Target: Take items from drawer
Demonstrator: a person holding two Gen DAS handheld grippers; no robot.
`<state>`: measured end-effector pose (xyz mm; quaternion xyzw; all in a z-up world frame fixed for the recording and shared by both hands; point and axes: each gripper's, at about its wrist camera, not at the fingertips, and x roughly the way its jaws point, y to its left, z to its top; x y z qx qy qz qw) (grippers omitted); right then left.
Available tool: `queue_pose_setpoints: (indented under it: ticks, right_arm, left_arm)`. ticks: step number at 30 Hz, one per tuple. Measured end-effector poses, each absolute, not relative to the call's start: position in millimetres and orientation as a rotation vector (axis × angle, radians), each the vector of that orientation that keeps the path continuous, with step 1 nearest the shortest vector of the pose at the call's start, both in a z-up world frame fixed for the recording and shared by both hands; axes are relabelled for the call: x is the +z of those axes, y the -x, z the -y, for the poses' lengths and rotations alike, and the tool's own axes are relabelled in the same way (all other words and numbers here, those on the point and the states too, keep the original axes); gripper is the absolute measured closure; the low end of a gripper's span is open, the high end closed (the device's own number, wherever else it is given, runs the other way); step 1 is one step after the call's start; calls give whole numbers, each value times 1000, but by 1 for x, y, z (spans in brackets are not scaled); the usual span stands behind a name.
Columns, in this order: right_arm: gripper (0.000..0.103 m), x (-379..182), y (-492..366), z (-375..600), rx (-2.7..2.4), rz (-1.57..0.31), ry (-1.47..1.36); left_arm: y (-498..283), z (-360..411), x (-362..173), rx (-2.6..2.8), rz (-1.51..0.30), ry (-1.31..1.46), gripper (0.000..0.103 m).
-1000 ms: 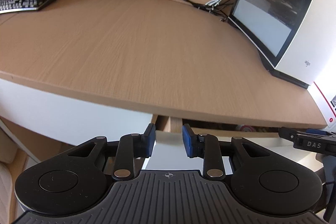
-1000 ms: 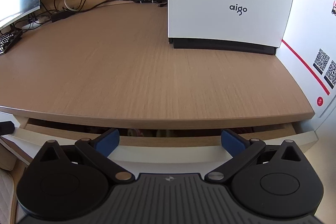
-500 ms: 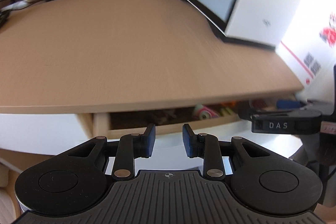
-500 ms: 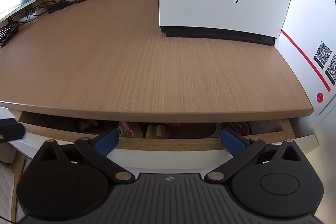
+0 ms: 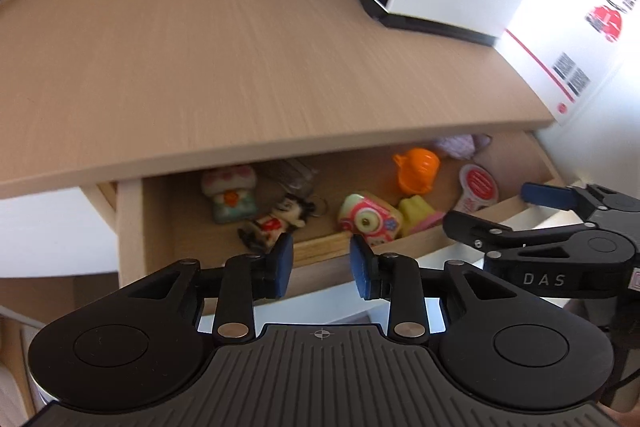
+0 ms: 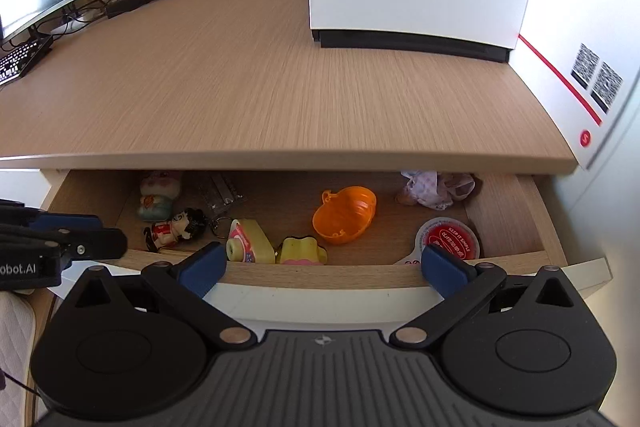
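A: We are seeing the drawer standing pulled out under the desk, with 7 or so toys inside.

B: The left gripper is hanging over the drawer's front edge near the doll, its jaws opening, nothing between them.

A: The right gripper is hovering at the front rim with jaws spread wide and empty, the orange basket beyond.

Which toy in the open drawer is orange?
The pumpkin-shaped basket, lying mid-drawer beyond the yellow toy. It is the only all-orange thing there; the figurines at the left and the sauce cup at the right are not.
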<state>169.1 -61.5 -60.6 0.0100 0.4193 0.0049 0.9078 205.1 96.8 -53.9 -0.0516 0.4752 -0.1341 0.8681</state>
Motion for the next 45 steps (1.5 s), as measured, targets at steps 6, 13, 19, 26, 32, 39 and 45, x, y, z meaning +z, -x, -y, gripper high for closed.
queue_pose_setpoints:
  ticks: [6,13,19,26,32,39,45]
  right_arm:
    - [0,-57,-151,58,7,-904,-23]
    - [0,-57,-124,60,4,-923,-23]
    - [0,-56,-102,58,0,-938,-24]
    - [0,-50,-83,61,29,-1006,-26]
    - [0,-46,-67,73,108,-1049,-46]
    - [7,-28,-77,80,5,-903,80]
    - [7,-45,-155,90,-29,-857,76]
  left_arm:
    - [-187,-89,-53,-345,-1022,65,67]
    - [-162,-85,-53,-364,-1026,59,67]
    - [-151,-84,-54,-377,-1039,63,67]
    - [-150,-81,-55,-434,-1122,68,67]
    - [-150,-78,-59,-466,-1169,49,68]
    - [-143,-76,-63,-438,-1175,62,68]
    - [-140,-92,-46,-406,-1029,102,68]
